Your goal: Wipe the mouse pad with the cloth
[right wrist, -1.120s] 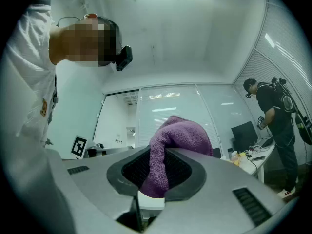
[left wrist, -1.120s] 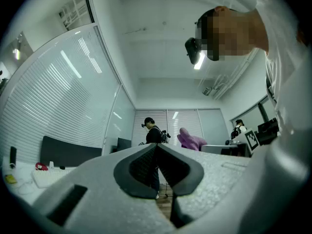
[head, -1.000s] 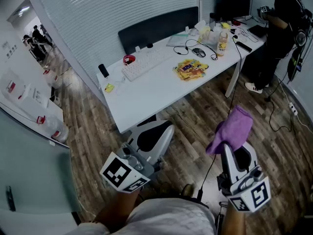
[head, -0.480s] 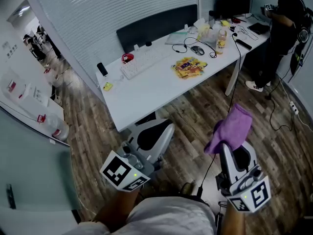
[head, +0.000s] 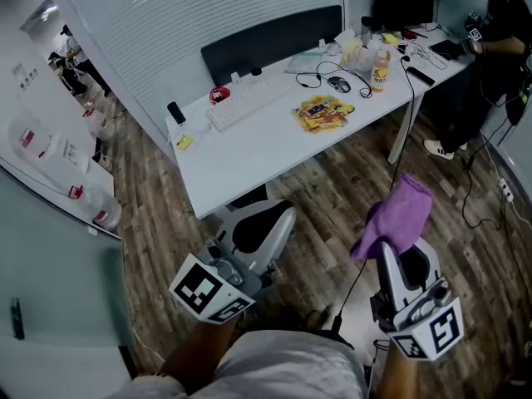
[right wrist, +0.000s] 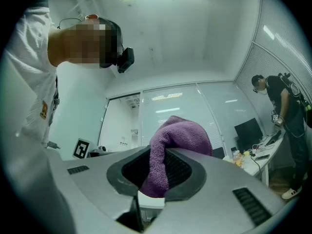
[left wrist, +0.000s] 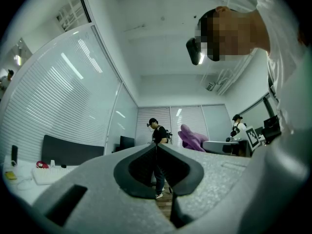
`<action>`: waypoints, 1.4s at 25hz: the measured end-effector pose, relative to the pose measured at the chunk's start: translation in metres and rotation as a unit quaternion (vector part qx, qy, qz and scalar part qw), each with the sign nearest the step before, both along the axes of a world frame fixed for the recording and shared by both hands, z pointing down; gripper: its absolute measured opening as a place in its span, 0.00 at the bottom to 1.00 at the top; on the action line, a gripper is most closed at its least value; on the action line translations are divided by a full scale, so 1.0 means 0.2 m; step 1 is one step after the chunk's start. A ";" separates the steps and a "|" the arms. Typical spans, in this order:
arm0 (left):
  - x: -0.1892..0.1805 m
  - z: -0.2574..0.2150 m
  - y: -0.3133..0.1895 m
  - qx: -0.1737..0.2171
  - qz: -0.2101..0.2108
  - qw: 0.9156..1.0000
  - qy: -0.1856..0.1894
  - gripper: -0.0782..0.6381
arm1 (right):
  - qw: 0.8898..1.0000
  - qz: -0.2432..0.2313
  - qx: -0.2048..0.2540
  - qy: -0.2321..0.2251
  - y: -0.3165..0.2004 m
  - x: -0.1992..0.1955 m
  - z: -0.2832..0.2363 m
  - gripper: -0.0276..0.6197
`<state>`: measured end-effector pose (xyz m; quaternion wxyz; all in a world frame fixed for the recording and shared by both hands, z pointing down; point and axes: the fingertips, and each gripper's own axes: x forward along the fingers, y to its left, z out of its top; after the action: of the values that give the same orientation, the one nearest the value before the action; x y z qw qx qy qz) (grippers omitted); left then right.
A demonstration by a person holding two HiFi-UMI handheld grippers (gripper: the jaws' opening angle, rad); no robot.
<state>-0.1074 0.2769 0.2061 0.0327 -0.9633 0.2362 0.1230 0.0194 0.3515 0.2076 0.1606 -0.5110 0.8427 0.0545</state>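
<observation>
Cloth (head: 397,214) clamped in right gripper (head: 383,244); desk (head: 249,152) well apart.

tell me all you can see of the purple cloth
The cloth is purple, soft and terry-like. It is bunched: one end is pinched between the shut jaws of the right gripper, the rest rises past them and flops over. It is held in the air over the wood floor, apart from the desk.
</observation>
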 end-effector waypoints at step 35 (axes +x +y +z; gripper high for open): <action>0.22 0.09 -0.82 -0.009 -0.030 0.999 -0.002 0.13 | 0.999 0.000 -0.030 0.025 -0.78 0.33 0.07 0.15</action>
<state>-0.0625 0.1128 0.2236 0.0284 -0.9562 0.2665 0.1177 0.0849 0.1963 0.2222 0.1246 -0.5145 0.8474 0.0422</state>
